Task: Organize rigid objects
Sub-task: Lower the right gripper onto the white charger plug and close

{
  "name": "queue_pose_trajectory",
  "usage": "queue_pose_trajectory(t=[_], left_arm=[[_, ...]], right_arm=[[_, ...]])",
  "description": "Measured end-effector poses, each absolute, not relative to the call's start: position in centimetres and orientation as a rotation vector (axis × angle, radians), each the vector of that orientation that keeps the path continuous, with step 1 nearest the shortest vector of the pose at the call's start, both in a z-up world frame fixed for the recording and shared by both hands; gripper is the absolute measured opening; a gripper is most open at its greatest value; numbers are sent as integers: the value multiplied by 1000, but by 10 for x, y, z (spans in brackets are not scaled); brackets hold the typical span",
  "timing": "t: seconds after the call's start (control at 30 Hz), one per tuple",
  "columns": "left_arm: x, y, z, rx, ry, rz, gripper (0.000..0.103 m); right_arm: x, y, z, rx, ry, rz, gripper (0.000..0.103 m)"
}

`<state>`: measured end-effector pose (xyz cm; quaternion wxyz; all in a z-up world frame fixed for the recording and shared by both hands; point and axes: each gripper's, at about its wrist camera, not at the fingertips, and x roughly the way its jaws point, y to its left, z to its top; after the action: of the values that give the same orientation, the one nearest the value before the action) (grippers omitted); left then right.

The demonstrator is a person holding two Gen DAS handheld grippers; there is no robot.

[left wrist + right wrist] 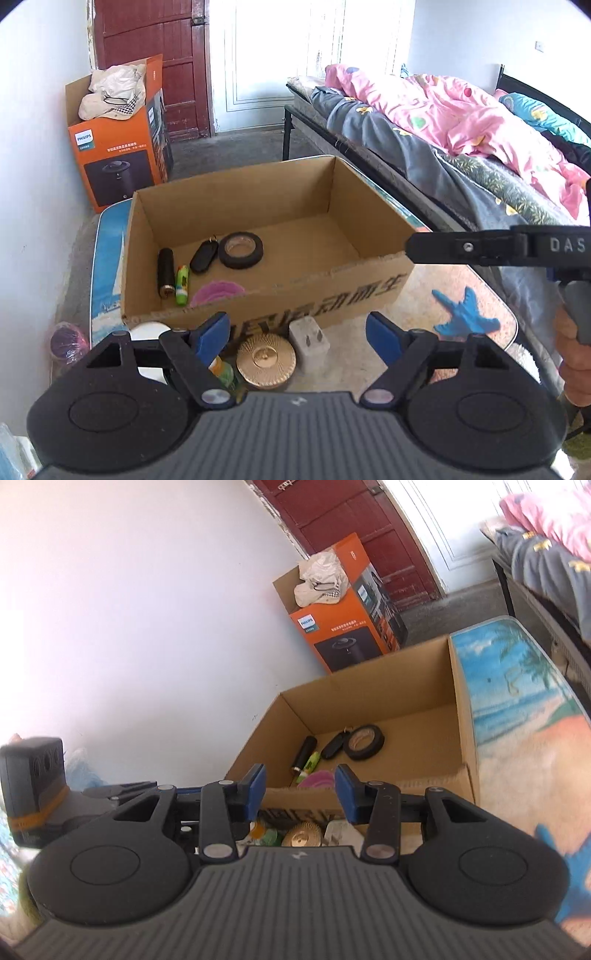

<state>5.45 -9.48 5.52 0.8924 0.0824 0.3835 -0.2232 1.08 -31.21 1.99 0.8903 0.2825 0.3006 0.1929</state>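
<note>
Both the left gripper [297,334] and right gripper [300,788] are held spread and empty above a gold lid [266,360] and white plug [308,341], left outside the cardboard box [332,295] awaiting sorting on the bench [480,288].

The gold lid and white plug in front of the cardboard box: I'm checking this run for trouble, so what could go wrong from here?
The gold lid, white plug and a green bottle sit crowded against the cardboard box wall, so the open left gripper may nudge a neighbour or catch the wall.

The right gripper, also open, hangs over the same spot; the two could collide.

A dropped piece might land on the black tape roll already inside.
</note>
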Motion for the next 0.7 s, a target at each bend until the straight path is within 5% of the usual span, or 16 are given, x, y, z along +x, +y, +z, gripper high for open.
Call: queue_pose_trajectory(t=[0.23, 0.7], left_arm=[[29, -122, -2, 252, 722, -455, 75], [46, -138, -45, 307, 735, -402, 40]], right_arm=[[27, -291, -36, 649, 757, 372, 41], [85, -268, -72, 665, 872, 363, 26]])
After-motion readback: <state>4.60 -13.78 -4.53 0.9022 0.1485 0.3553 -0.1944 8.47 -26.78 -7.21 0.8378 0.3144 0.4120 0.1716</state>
